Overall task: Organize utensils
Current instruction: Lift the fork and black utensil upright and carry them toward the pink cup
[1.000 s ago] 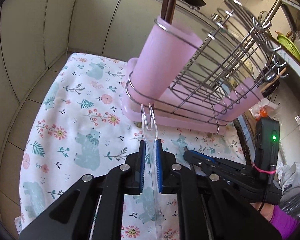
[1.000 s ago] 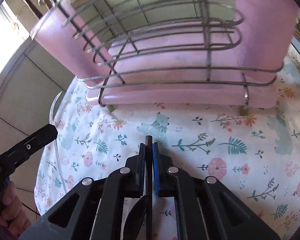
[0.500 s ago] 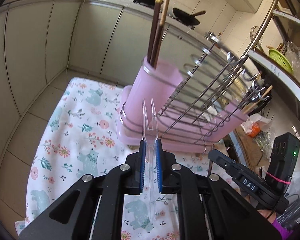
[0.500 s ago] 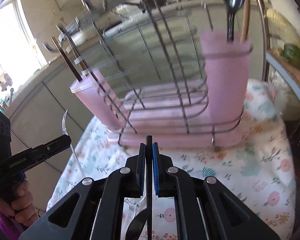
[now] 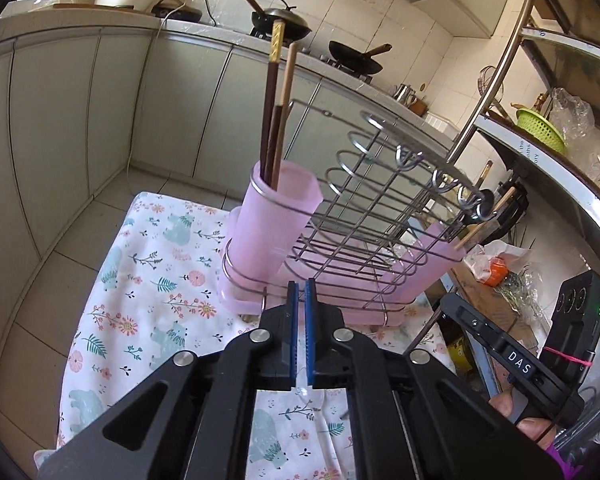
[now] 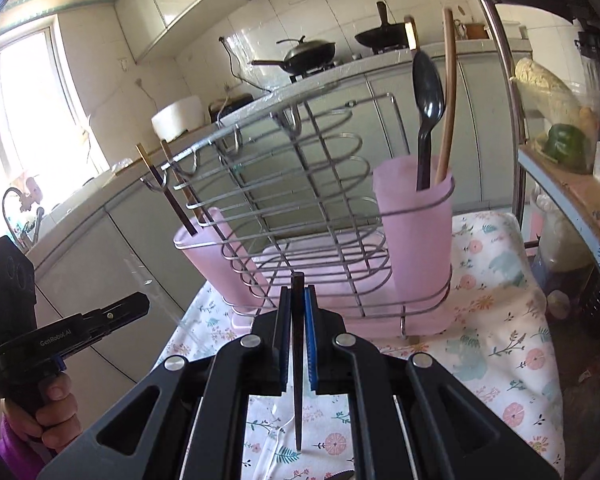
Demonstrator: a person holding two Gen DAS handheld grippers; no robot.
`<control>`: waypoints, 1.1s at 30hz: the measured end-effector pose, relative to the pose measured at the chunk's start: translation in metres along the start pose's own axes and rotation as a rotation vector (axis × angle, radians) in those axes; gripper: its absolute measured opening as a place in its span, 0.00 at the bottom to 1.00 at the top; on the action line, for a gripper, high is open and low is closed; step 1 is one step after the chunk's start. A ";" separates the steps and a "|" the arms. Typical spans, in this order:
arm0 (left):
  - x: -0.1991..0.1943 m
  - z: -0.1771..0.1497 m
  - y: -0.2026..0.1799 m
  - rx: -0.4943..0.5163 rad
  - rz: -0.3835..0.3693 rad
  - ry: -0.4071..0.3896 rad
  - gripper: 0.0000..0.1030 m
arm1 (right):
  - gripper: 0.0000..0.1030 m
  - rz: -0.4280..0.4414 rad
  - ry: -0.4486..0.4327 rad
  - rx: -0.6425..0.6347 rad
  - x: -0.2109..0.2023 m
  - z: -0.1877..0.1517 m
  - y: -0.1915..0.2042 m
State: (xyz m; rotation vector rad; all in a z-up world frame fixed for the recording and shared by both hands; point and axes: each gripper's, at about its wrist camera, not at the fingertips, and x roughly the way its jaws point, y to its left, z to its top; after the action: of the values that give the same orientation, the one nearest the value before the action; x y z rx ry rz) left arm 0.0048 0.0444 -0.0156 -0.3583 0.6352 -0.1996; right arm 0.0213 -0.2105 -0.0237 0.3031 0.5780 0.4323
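A wire rack [image 5: 380, 208] with a pink tray stands on the floral cloth, a pink cup at each end. One pink cup [image 5: 276, 220] holds brown chopsticks [image 5: 274, 108]; the other pink cup [image 6: 416, 224] holds a black spoon [image 6: 426, 120] and a wooden stick. My left gripper [image 5: 301, 292] has its pads nearly closed; the clear plastic fork does not show between them, only a faint clear streak [image 6: 148, 280] above that gripper in the right wrist view. My right gripper [image 6: 297, 300] is shut on a thin dark utensil [image 6: 297, 360], held above the cloth in front of the rack.
The floral cloth [image 5: 148, 280] covers a small table beside grey cabinets. A metal shelf frame [image 5: 540, 152] with a green basket stands on the right. A clear utensil [image 6: 276, 432] and a serrated blade tip lie on the cloth below my right gripper.
Both grippers have risen and tilted up, so the rack looks lower and farther. The clear fork that stood out between the left pads no longer shows there.
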 end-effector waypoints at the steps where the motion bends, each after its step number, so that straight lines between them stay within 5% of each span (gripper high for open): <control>1: -0.002 0.000 -0.001 0.005 -0.001 -0.005 0.02 | 0.06 0.002 -0.006 -0.002 -0.002 0.000 0.001; 25: -0.004 0.001 -0.002 0.025 -0.007 -0.014 0.00 | 0.06 0.004 -0.044 0.053 -0.021 0.008 -0.015; 29: 0.026 0.003 0.023 -0.040 0.023 0.123 0.00 | 0.06 0.004 -0.051 0.063 -0.023 0.011 -0.019; 33: 0.066 0.011 0.081 -0.279 0.102 0.288 0.08 | 0.06 0.017 -0.049 0.064 -0.021 0.012 -0.020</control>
State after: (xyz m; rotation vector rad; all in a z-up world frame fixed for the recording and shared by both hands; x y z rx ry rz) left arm 0.0694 0.1028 -0.0748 -0.5707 0.9673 -0.0642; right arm 0.0182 -0.2397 -0.0124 0.3787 0.5424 0.4225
